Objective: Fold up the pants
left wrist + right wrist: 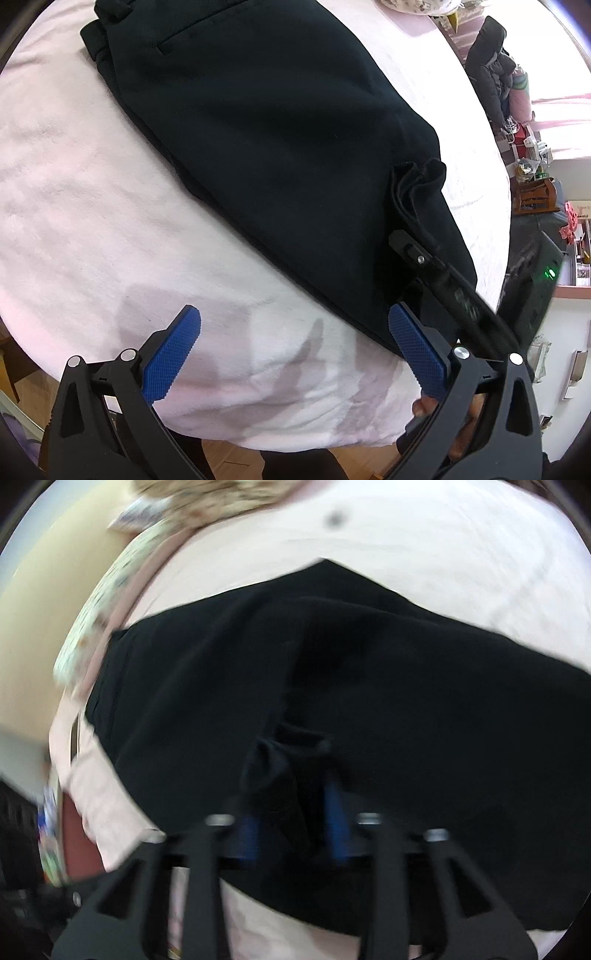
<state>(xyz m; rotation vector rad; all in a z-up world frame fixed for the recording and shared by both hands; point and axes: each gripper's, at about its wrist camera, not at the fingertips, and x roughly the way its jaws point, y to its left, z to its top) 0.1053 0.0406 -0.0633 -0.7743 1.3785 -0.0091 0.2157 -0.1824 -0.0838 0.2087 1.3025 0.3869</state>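
Observation:
The black pants [280, 122] lie partly folded on a pale pink blanket [92, 206], waistband and back pocket at the far left. My left gripper [295, 332] is open and empty, hovering over the blanket at the pants' near edge. My right gripper [410, 236] shows in the left wrist view, pinching a bunched fold of the black fabric and lifting it a little. In the blurred right wrist view the right gripper [291, 794] is shut on that fold of the pants [406, 686], blue pads on both sides.
The blanket covers a bed whose near edge [295, 439] drops to a wooden floor. A patterned pillow or quilt [110, 602] lies at the far side. Cluttered shelves and a dark jacket [491, 66] stand at the right.

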